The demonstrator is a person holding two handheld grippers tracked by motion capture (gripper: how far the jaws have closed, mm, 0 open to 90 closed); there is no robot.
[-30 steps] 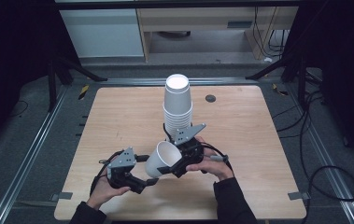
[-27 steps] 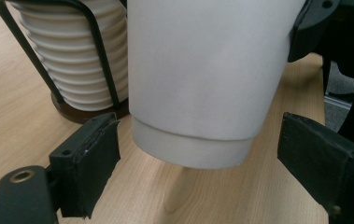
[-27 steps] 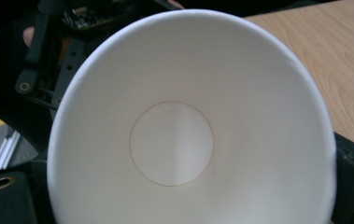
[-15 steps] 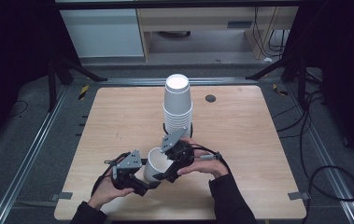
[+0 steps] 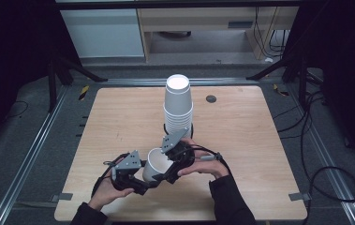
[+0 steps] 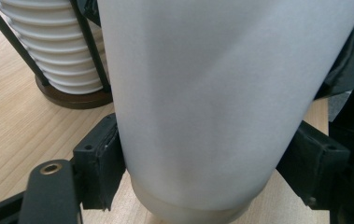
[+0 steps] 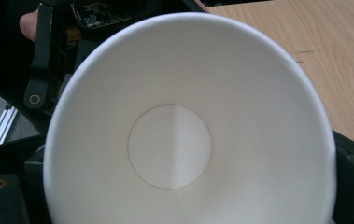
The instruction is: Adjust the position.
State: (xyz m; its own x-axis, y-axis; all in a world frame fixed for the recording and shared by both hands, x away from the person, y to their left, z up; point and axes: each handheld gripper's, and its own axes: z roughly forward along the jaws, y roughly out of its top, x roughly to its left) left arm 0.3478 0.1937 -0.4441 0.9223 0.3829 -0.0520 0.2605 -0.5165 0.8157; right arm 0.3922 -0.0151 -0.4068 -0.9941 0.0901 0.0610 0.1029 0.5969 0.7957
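near the front edge of the wooden table, toward its left, the left gripper sits in the person's left hand, its grey three-cornered plate facing up. its jaws press against the lower part of a single white paper cup, which lies tilted between the two grippers just above the tabletop, its open mouth turned toward the right gripper and its base toward the left one. seen from the left gripper view, the cup's side wall stands close ahead with a black pad touching it on either flank near the base, so this gripper is clamped on the cup. to the right of the cup, the right gripper is held in the person's right hand, and its jaws reach the cup near the rim; in the right gripper view the camera looks straight into the cup's white inside, with dark jaw parts just outside the rim on both sides, but whether they actually pinch it i cannot tell. behind both grippers, at the middle of the table, a tall stack of white paper cups stands mouth down in a round dark holder, well apart from the held cup.
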